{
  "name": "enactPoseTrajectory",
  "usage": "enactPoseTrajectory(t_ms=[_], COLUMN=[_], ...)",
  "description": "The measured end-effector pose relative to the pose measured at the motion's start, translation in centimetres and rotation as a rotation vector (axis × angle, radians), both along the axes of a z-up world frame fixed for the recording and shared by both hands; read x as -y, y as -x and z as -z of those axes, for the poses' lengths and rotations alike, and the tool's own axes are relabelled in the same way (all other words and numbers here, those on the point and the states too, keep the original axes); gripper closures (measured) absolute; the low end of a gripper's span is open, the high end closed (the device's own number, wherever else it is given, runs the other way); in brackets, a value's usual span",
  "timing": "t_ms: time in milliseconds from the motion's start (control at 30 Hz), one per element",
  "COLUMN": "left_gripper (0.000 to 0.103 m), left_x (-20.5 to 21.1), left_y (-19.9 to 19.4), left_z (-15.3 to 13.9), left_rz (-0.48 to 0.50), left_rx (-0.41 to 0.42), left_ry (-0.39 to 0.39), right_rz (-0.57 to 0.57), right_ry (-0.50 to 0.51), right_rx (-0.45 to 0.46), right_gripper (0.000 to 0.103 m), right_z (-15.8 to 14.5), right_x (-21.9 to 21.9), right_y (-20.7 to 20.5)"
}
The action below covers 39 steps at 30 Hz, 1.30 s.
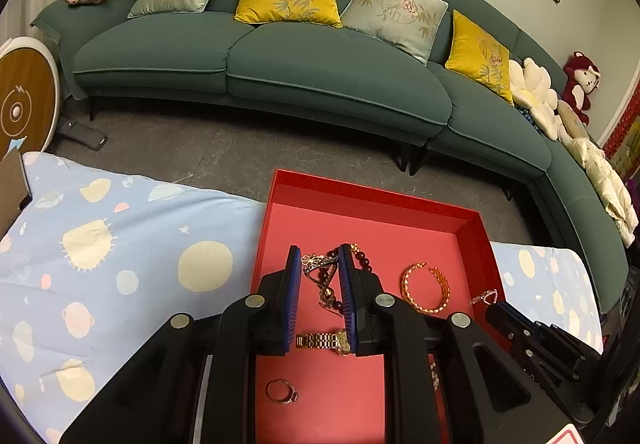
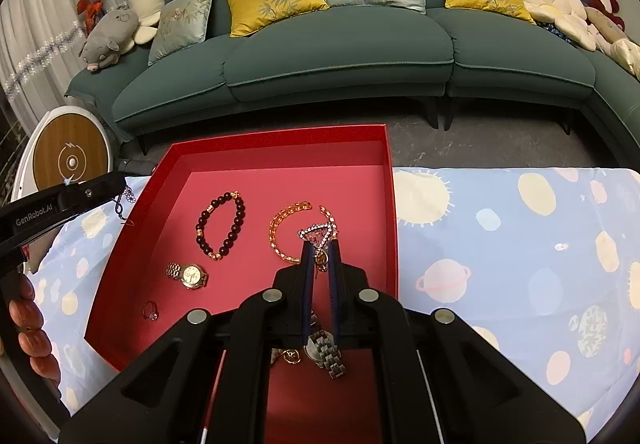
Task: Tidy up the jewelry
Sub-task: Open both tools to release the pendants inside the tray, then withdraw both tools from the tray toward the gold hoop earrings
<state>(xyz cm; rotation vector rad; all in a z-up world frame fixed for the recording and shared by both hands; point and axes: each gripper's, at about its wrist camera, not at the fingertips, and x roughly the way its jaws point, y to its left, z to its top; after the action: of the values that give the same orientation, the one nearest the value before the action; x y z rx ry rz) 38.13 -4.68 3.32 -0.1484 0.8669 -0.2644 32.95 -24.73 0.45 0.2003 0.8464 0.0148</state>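
An open red box lies on a pale blue planet-print cloth. My left gripper hangs over its floor, shut on a silver flower earring whose hook dangles between the pads; the right wrist view shows that earring at the box's left wall. My right gripper is shut on a sparkling triangular earring, above the gold bangle. On the box floor lie a dark bead bracelet, a gold watch, a ring and a silver watch, partly hidden by my fingers.
The blue cloth spreads on both sides of the box. Beyond the table stands a green sofa with cushions and plush toys. A round wood-faced device leans at the left. A person's fingers grip the left handle.
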Motion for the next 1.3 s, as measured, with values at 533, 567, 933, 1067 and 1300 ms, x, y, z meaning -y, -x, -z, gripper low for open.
enactPoseTrajectory(t_ms=[533,567,933,1067,1300], left_gripper=[0.086,0.086,0.060,0.060,0.060], left_x=[0.3,0.3,-0.3,-0.6,-1.4], left_y=[-0.4,-0.4,0.5,0.8,3.1], left_z=[0.9,1.0,-0.2,-1.3,-5.0], left_rz=[-0.010,-0.012,-0.041,-0.037,-0.017], left_rx=[-0.016,-0.014,0.037,0.046,0.108], left_ry=[-0.003,-0.002,0.031,0.044,0.045], right_rz=[0.019,0.023,0.031,0.024,0.001], right_ry=[-0.015,-0.016,-0.056,-0.058,-0.041], right_rx=[-0.014,-0.013,0.028,0.049,0.102], right_gripper=[0.096,0.096,0.091,0.091,0.091], right_z=[0.9,0.9,-0.3,-1.3,-4.7], right_x=[1.0,1.0,1.5,1.2,0.7], right_y=[-0.3,-0.3,0.1,0.5,2.2])
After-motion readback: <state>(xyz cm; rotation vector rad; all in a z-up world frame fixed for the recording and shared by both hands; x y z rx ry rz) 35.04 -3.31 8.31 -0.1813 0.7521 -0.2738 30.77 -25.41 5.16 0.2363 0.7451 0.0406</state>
